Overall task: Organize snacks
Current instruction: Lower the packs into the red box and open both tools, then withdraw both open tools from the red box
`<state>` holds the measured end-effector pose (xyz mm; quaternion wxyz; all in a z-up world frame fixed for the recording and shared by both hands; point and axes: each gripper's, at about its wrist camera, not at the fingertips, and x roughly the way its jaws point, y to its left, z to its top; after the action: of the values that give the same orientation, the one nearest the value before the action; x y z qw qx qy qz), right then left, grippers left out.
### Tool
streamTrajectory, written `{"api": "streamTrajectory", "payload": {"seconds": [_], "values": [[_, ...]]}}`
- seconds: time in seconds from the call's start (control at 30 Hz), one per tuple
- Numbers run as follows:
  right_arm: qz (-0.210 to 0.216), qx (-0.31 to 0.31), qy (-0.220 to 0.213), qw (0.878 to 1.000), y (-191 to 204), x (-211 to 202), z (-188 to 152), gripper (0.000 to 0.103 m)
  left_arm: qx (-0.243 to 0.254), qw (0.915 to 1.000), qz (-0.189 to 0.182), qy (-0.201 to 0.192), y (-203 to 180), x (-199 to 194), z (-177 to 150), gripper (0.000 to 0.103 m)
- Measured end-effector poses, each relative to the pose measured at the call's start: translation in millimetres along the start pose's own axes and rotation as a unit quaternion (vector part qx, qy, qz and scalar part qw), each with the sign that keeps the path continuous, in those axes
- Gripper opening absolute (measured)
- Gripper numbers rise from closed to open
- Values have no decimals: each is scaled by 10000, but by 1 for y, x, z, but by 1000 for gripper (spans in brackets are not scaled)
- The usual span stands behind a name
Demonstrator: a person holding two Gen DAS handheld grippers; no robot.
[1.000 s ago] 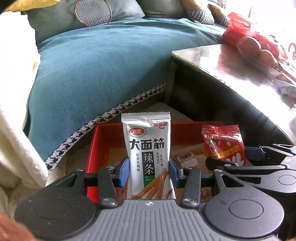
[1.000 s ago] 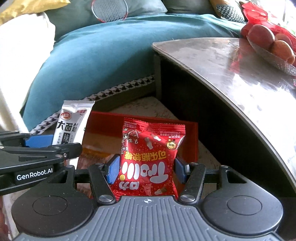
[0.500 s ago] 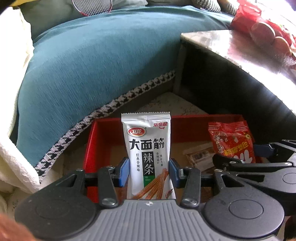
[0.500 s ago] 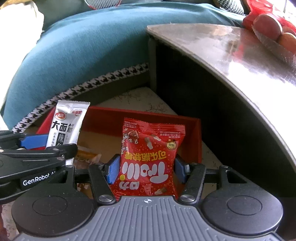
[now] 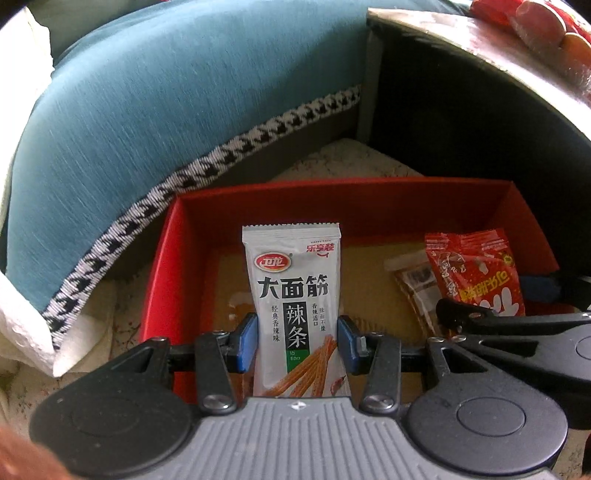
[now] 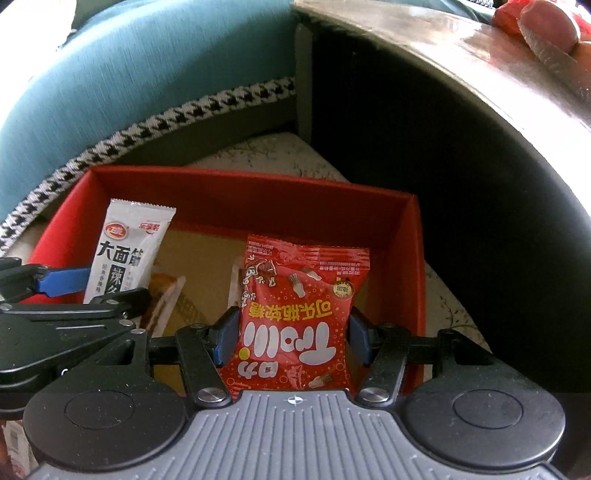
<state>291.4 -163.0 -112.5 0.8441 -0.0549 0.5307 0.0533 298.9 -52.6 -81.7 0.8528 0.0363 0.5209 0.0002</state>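
My left gripper (image 5: 297,341) is shut on a white spicy-strip packet (image 5: 293,295), held upright over the left half of a red box (image 5: 280,194) on the floor. Beside it, my right gripper (image 6: 291,338) is shut on a red gummy packet (image 6: 295,317), upside down, over the box's right half (image 6: 417,266). Each view catches the other gripper's packet at its side: the red gummy packet (image 5: 476,273) and the white spicy-strip packet (image 6: 129,251). A clear-wrapped brown snack (image 5: 415,284) lies on the box's cardboard floor, also seen as a wrapped snack (image 6: 166,299).
A teal sofa cover (image 5: 166,110) with houndstooth trim curves behind and left of the box. A dark round table (image 6: 461,74) overhangs at the right, with reddish fruit (image 6: 550,22) in a bowl on it. A white blanket (image 5: 22,221) hangs at far left. Patterned pale floor (image 6: 258,155) surrounds the box.
Both grippers have sunk toward the red box and tilted further down, each keeping its packet. The box now fills more of both views and the sofa top has slid out of sight.
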Motion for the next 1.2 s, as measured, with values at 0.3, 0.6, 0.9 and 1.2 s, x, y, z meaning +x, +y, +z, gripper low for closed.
{"api": "streamTrajectory", "payload": {"seconds": [0.3,0.6,0.9,1.2], "values": [[-23,-75,51,10000,0,5,-3,71,6,9998,53,165,-1,9,-1,41],[-58,-68,-18,10000,-5,-4,-4,79,28,10000,71,47,3,-3,1,48],[-66,-122,-269,9995,-4,-26,-5,82,-39,9998,7,-178,8,-31,-2,50],[-25,-256,-324,9991,-21,-39,-11,82,-38,9993,19,-361,18,-61,-15,54]]}}
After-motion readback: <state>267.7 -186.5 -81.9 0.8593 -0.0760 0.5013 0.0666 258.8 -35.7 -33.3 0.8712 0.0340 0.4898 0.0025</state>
